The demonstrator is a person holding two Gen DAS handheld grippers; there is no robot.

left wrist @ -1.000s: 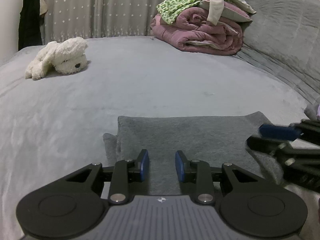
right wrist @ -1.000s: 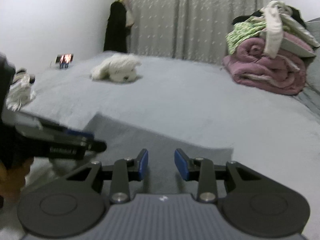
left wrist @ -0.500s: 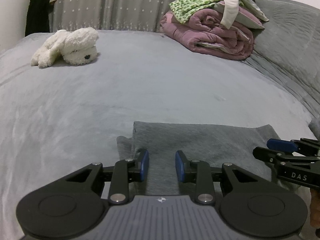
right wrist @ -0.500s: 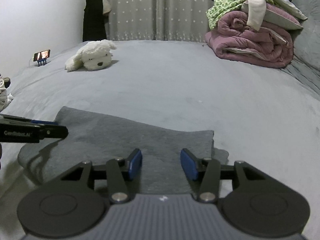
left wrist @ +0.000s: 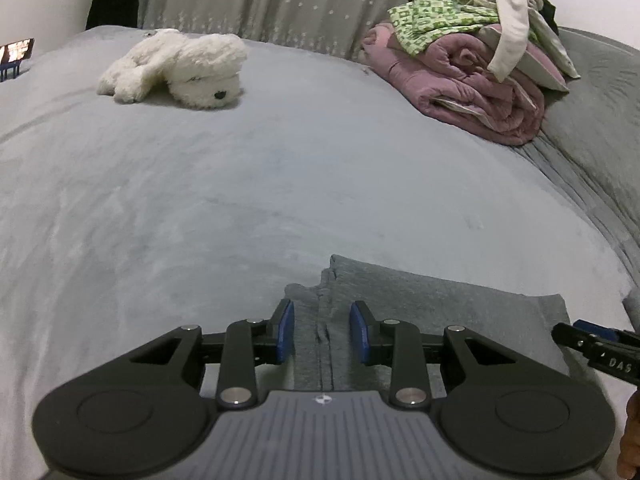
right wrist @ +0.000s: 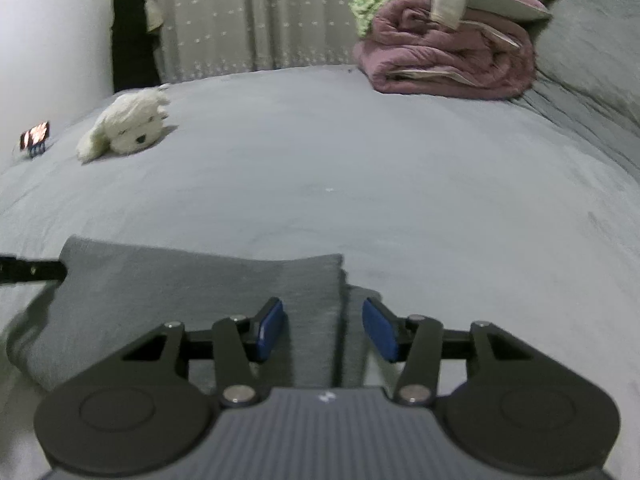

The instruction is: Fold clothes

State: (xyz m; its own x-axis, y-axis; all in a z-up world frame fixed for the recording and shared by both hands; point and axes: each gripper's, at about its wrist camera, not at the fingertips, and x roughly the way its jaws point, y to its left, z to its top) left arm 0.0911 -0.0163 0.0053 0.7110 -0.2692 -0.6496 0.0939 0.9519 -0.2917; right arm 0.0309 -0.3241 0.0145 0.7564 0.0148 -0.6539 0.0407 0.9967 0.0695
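- Nearest to us, the left gripper (left wrist: 322,332) sits over the left end of the folded grey garment (left wrist: 432,312); its blue pads stand a modest gap apart with nothing pinched, and a ridge of the cloth runs below and between them.
- The right gripper (right wrist: 323,330) hovers over the garment's right end (right wrist: 200,296), its jaws having just been opening; they now stand somewhat wider than the left pair, empty, with the cloth's right edge in the gap between them.
- We count one garment, folded into a flat rectangle lying along the near edge of the bed (left wrist: 240,184) (a small flap of a lower layer pokes out at each short end).
- In each wrist view the other gripper's tip enters from the side at the garment's far end (left wrist: 596,344), so we have two grippers, one at each end.
- Beyond the garment's far edge, the grey bedcover runs open and bare for a long stretch, wide room in every direction.
- Further back on the left lies one white plush dog (left wrist: 176,68), well apart from the garment.
- At the back right sits one pile: a rolled pink quilt (left wrist: 464,80) with loose clothes (left wrist: 472,16) heaped on it, against a grey padded headboard (left wrist: 600,112).
- One small lit screen (right wrist: 36,136) stands at the bed's far left edge.
- Behind all this hang a dotted curtain (left wrist: 256,0) and one dark garment (right wrist: 132,44) by the wall.
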